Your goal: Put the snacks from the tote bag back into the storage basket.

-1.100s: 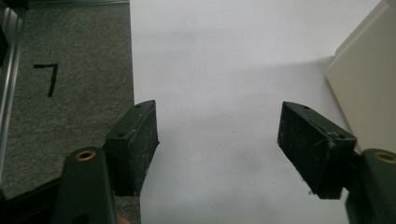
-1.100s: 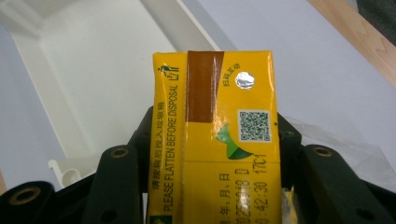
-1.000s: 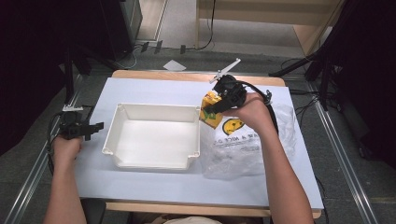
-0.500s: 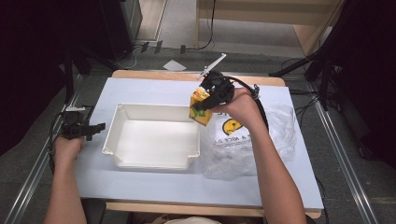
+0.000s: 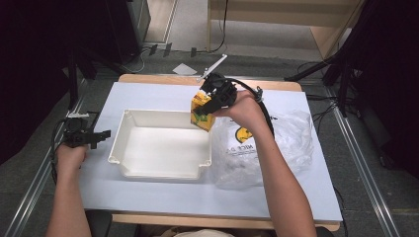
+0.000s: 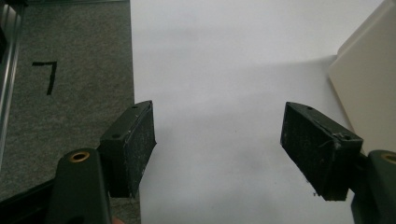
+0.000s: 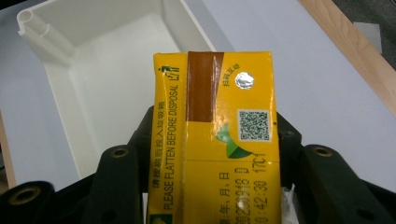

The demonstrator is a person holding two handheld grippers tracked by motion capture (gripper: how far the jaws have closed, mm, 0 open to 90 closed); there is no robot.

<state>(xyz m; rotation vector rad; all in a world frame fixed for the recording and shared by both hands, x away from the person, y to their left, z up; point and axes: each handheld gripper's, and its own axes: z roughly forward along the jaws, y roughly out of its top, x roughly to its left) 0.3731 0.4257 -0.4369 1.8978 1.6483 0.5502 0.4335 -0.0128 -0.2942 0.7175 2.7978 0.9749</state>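
Two grippers are seen around the white bin (image 5: pixel 160 148). A yellow drink carton (image 5: pixel 201 111) is clamped between the jaws of the right gripper (image 5: pixel 210 101) and held over the bin's right rim, just beside the clear plastic bag (image 5: pixel 276 145). Nothing is held by the left gripper (image 5: pixel 91 137), jaws spread wide, left of the bin at the table edge (image 6: pixel 135 84).

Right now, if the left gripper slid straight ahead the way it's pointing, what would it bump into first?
Probably the white tray. In the high view the left gripper points across the table at the tray's near wall. Its own view shows bare table between the open jaws, the tray off to one side, so it might just graze it.
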